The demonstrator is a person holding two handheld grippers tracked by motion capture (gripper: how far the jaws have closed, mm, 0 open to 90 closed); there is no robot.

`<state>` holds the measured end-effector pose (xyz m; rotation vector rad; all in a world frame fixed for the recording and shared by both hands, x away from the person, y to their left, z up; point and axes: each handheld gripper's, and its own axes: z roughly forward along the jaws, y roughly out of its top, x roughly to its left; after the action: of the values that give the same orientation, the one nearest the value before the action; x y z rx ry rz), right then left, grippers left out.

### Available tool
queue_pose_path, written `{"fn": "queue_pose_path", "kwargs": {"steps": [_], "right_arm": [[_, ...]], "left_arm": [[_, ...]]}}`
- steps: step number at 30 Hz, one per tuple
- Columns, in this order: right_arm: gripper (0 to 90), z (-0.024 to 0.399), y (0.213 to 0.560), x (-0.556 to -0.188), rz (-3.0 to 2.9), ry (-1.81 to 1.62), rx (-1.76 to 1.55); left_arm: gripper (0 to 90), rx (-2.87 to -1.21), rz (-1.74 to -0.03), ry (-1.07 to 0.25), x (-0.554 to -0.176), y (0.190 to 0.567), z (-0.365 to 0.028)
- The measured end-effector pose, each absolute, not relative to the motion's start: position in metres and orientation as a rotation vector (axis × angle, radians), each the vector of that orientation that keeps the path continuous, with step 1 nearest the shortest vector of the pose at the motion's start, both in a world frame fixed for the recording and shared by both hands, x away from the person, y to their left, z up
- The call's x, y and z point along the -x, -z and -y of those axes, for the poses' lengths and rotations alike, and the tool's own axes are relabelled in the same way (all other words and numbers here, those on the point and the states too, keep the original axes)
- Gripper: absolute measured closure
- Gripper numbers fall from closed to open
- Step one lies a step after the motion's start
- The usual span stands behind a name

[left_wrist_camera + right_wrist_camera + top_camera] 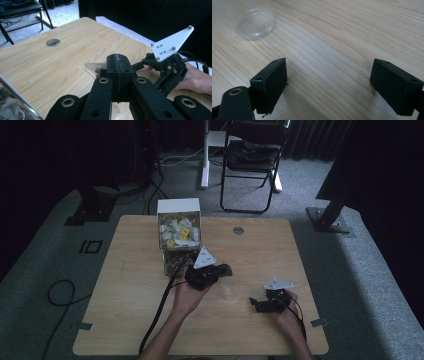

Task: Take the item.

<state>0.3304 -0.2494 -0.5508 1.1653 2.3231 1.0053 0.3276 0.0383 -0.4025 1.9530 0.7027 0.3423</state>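
Observation:
In the high view a clear plastic cup [230, 289] stands on the wooden table [130, 285] between my two grippers. My left gripper [226, 269] hovers just over the cup's far-left rim. Its jaws are pressed together in the left gripper view [117, 65], and a small pale translucent packet [94, 67] sticks out beside the tips, apparently pinched. The cup's rim [120, 111] shows beneath the jaws. My right gripper [256, 304] rests low on the table to the right of the cup. Its jaws are wide apart with nothing between them [328, 75], and the cup [255, 23] lies ahead of them.
A white-topped box [179, 227] full of white and yellow packets stands at the table's back, just behind my left gripper. A round cable hole [238, 230] sits near the far edge. A folding chair [252, 160] and stand legs are on the carpet beyond.

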Motion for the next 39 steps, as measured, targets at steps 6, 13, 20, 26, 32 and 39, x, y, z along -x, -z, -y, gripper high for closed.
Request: {"fn": "queue_pose_path", "kwargs": {"steps": [6,13,20,26,32,39], "right_arm": [[14.1,0.249,0.551,-0.330,-2.323,-1.005,-1.165],[14.1,0.249,0.551,-0.330,-2.323,-1.005,-1.164],[14.1,0.249,0.551,-0.330,-2.323,-1.005,-1.167],[14.1,0.249,0.551,-0.330,-2.324,-1.005,-1.168],[14.1,0.249,0.551,-0.330,-2.324,-1.005,-1.167],[14.1,0.250,0.551,-0.330,-2.326,-1.002,-1.163]], "left_arm": [[90.0,-1.974,-0.689,-0.328,-0.327,0.406,-0.029],[90.0,-2.006,-0.680,-0.316,-0.328,0.413,-0.020],[62.7,-1.984,-0.708,-0.312,-0.332,0.416,-0.027],[57.4,-1.960,-0.748,-0.339,-0.333,0.416,-0.043],[56.5,-1.952,-0.780,-0.364,-0.332,0.419,-0.056],[56.5,-1.964,-0.831,-0.384,-0.328,0.431,-0.071]]}}
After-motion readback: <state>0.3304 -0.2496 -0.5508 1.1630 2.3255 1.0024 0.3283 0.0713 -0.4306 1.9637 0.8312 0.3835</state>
